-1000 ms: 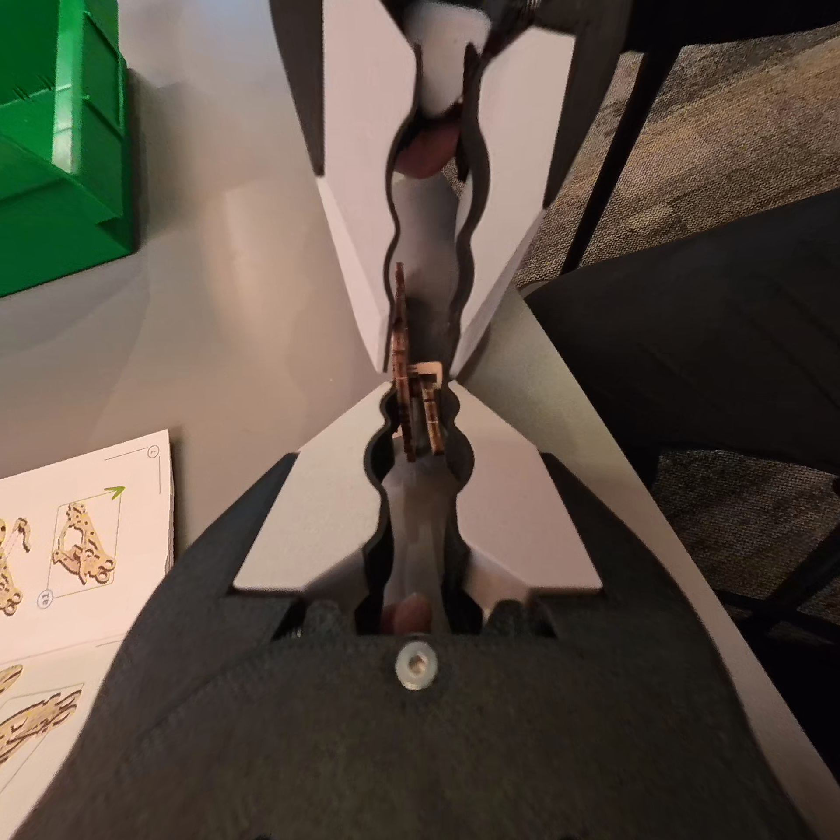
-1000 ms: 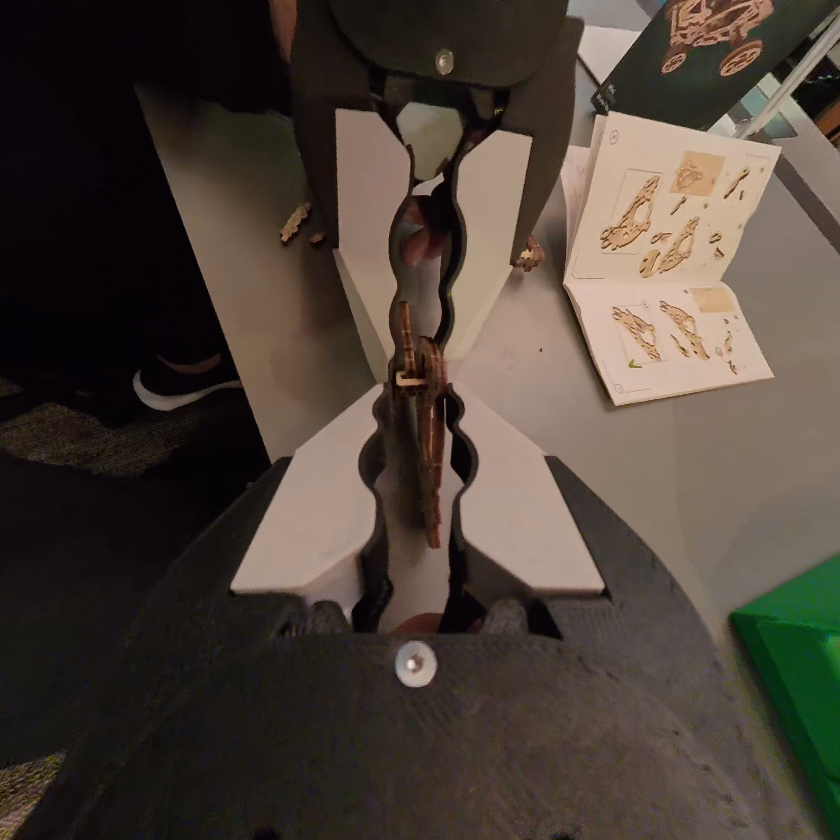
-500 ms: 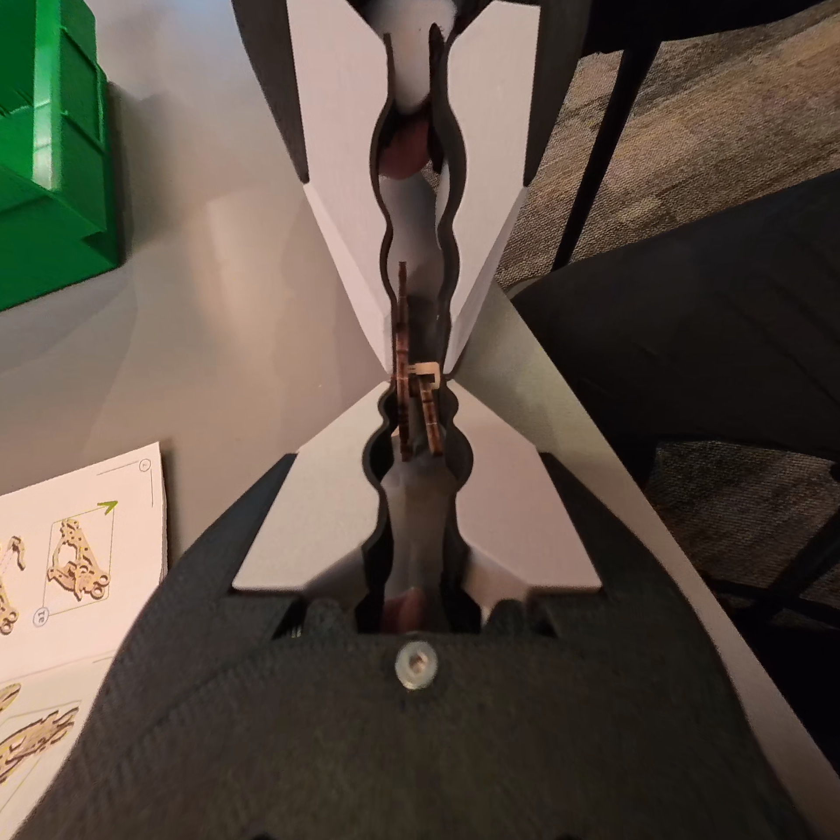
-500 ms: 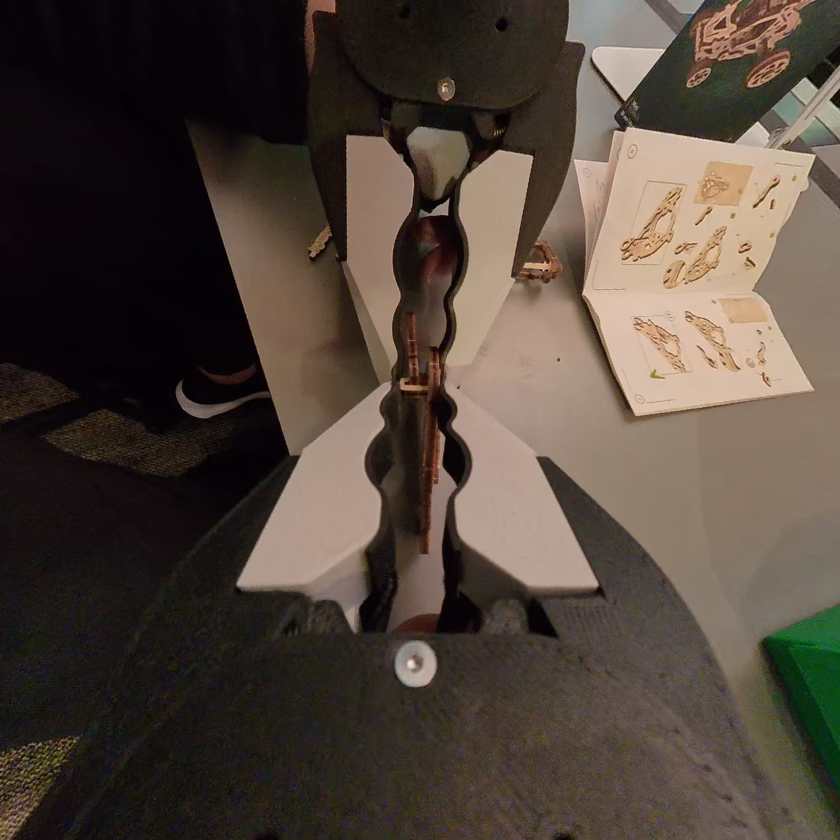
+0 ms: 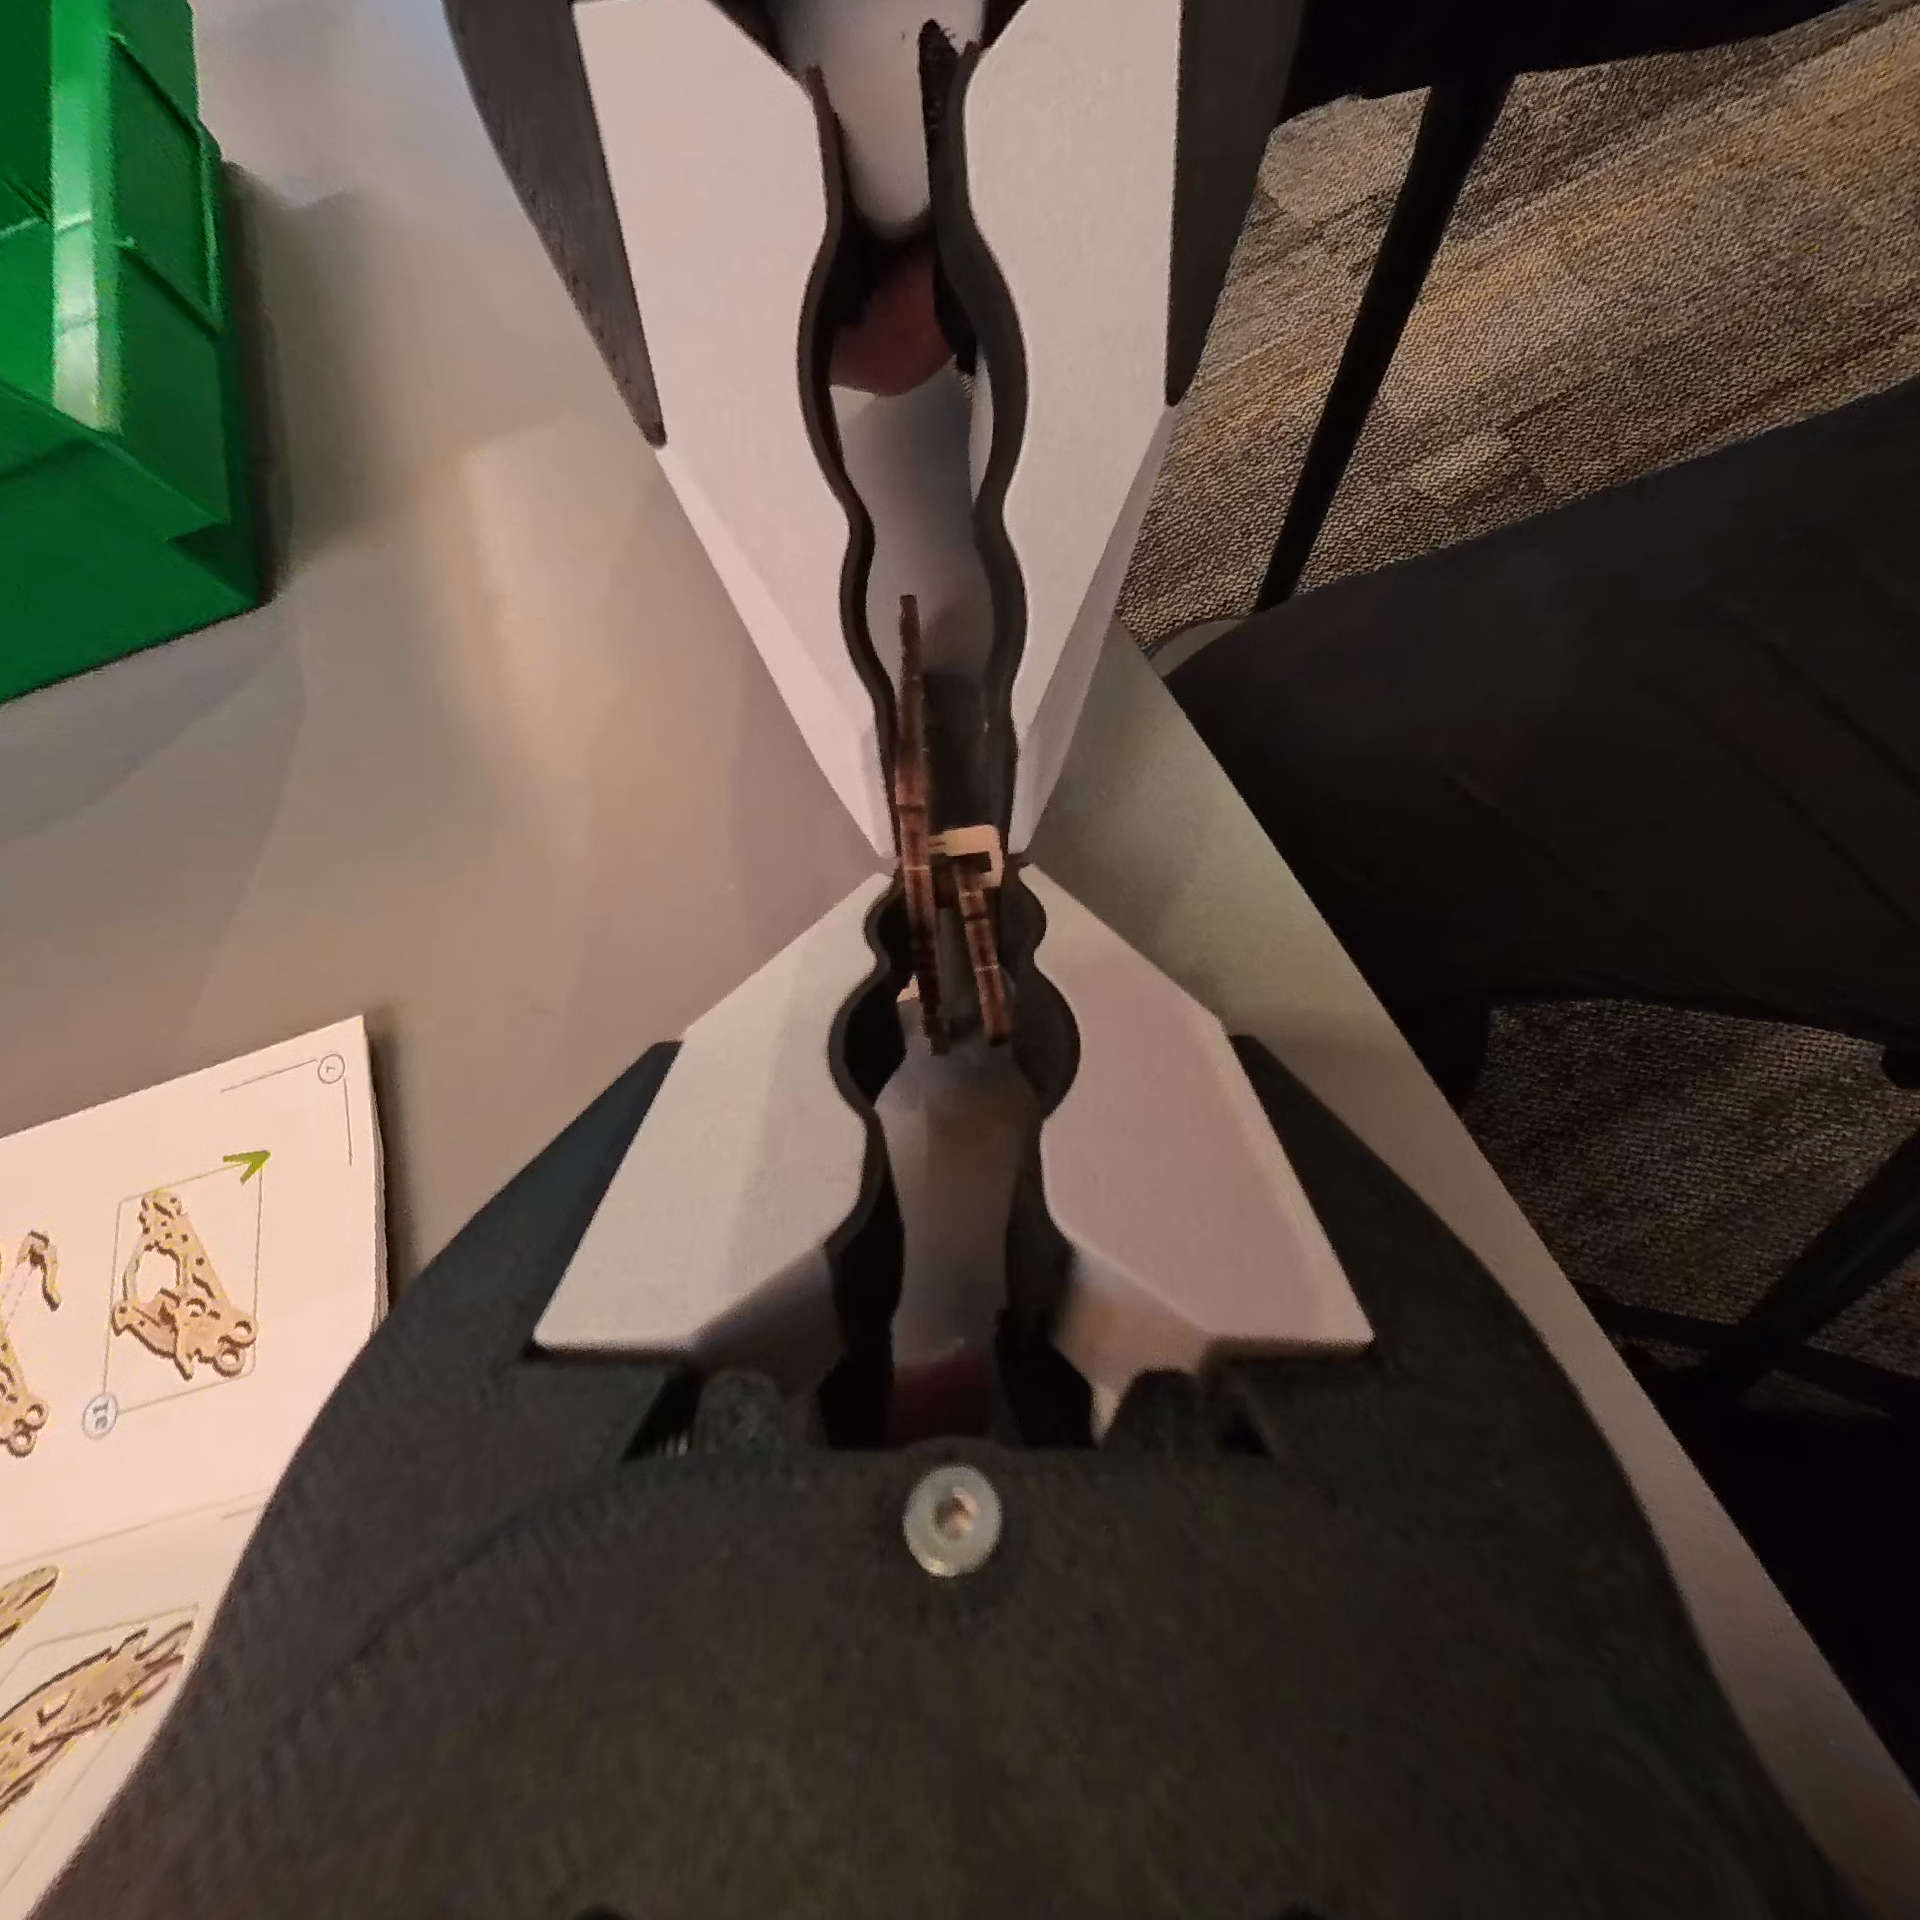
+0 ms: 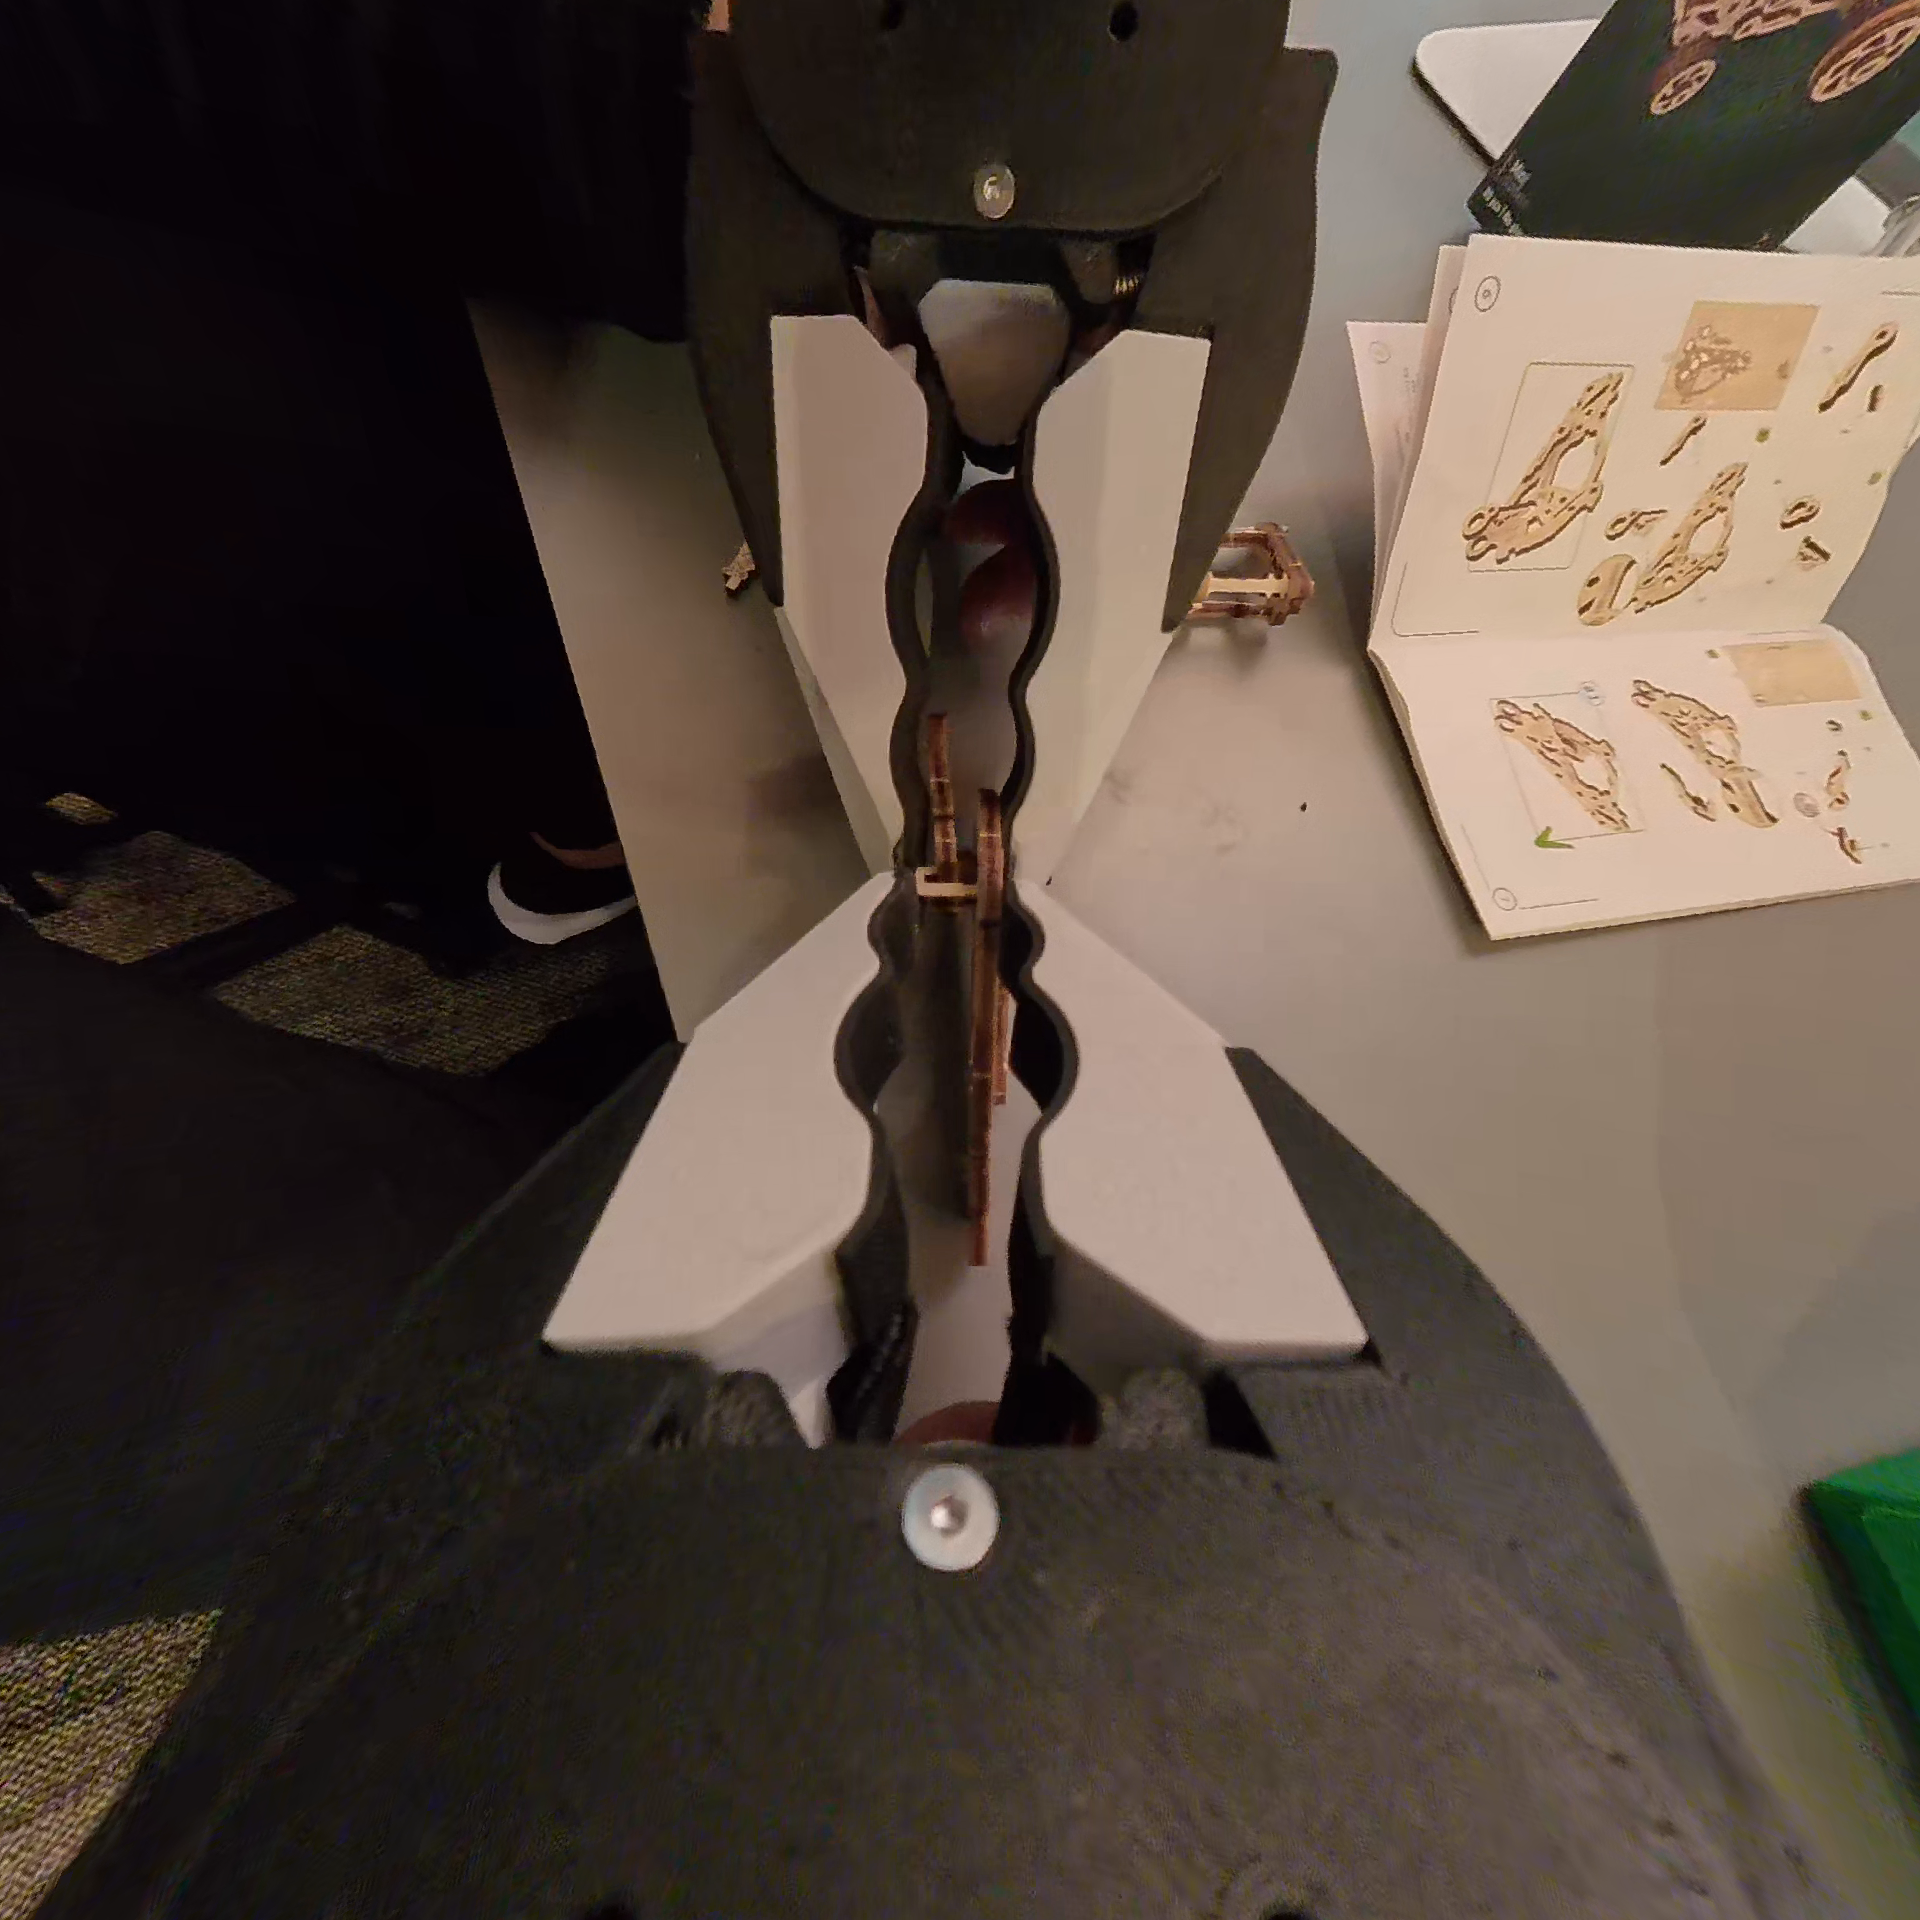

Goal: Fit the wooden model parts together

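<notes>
My left gripper [image 5: 954,896] and right gripper [image 6: 956,906] meet tip to tip above the grey table [image 5: 468,727]. Between them stands a wooden model assembly [image 5: 961,935]: two thin brown plates on edge, joined by a pale cross piece [image 5: 971,840]. The left gripper is shut on the plate that reaches into its jaws. The right gripper is shut on the longer plate [image 6: 982,1039], which runs deep between its fingers. The cross piece [image 6: 940,885] sits just where the fingertips meet. The right gripper fills the top of the left wrist view [image 5: 951,810].
A green bin [image 5: 104,364] stands at the left; an open instruction booklet [image 6: 1662,582] lies on the table. A small wooden sub-assembly [image 6: 1252,582] and a loose wooden piece [image 6: 738,569] lie behind the left gripper. A dark box [image 6: 1683,114], a chair [image 5: 1558,779] and the table edge are near.
Both grippers drifted a little together over the table, still tip to tip. The wooden assembly has stayed between them and both grasps look unchanged.
</notes>
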`<state>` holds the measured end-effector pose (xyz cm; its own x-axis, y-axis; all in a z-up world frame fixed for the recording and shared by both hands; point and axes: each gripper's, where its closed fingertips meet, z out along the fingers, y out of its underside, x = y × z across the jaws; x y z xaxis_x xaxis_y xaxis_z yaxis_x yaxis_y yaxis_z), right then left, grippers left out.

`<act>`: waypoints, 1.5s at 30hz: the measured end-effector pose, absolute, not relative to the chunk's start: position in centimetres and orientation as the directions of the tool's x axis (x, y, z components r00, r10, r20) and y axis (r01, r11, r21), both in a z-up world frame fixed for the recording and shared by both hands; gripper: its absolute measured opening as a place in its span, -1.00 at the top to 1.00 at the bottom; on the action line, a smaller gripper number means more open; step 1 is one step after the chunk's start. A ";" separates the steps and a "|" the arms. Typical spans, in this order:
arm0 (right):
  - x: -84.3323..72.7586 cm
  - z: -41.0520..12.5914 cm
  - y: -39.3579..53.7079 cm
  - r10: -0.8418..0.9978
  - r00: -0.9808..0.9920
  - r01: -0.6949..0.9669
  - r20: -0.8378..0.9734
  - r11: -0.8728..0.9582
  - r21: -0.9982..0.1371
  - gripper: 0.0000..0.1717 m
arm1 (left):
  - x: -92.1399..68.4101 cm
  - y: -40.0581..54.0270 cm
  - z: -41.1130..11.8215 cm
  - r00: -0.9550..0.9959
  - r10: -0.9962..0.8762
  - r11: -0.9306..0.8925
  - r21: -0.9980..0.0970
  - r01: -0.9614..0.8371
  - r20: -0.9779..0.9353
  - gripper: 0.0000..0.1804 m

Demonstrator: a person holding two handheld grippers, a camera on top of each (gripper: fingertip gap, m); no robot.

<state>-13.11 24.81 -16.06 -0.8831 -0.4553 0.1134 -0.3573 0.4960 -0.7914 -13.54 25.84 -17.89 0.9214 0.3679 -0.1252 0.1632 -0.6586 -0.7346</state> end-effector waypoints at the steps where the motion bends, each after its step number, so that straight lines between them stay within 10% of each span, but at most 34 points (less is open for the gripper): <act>1: -13.1 -16.1 24.8 -0.461 -0.880 -0.360 0.112 0.495 -0.791 0.86 | -13.6 25.9 -17.9 0.922 0.368 -0.657 -0.736 0.164 -0.123 0.85; 45: -13.0 -16.1 24.7 -0.482 -0.870 -0.371 0.101 0.508 -0.777 0.86 | -13.6 25.4 -17.6 0.882 0.449 -0.641 -0.739 0.210 -0.139 0.88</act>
<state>-13.03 24.70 -16.13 -0.8702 -0.4823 0.1005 -0.3713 0.5080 -0.7772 -13.59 25.35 -17.57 0.8825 0.4494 -0.1390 0.2099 -0.6405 -0.7387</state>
